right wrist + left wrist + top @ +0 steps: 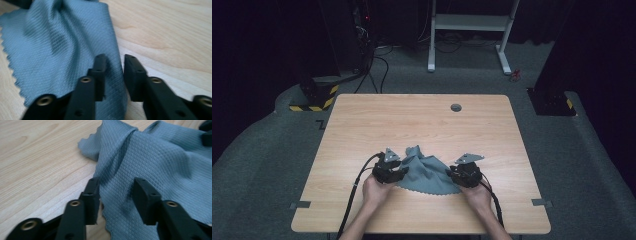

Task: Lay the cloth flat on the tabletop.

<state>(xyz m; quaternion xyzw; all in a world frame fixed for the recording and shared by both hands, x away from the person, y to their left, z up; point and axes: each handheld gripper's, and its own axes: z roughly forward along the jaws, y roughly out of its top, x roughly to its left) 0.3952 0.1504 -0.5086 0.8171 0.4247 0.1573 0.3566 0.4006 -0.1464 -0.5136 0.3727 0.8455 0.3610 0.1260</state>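
Grey-blue cloth [424, 173], waffle-textured with a scalloped hem, lies rumpled on the near half of the wooden surface [412, 120], bunched into folds between the two hands.

Left claw [115, 195]: jaws partly apart, astride the cloth's left hem. A ridge of fabric runs between them; the pads do not press on it. Released.

Right claw [114, 75]: jaws standing a narrow gap apart over the cloth's right edge. A strip of fabric lies in the gap, right jaw clear of it over bare wood; whether the left pad touches the fabric cannot be told. Not clamped.

In the high view the left claw [389, 169] and right claw [464, 175] sit at opposite ends of the cloth, well apart, forearms coming in from the near edge.

Edges: scalloped hem faces the person, short of the near edge. Bare wood all around; far half open.

Surroundings: round cable grommet [456, 107] near the far edge, well clear. White table frame [472, 30] on the carpeted floor beyond.
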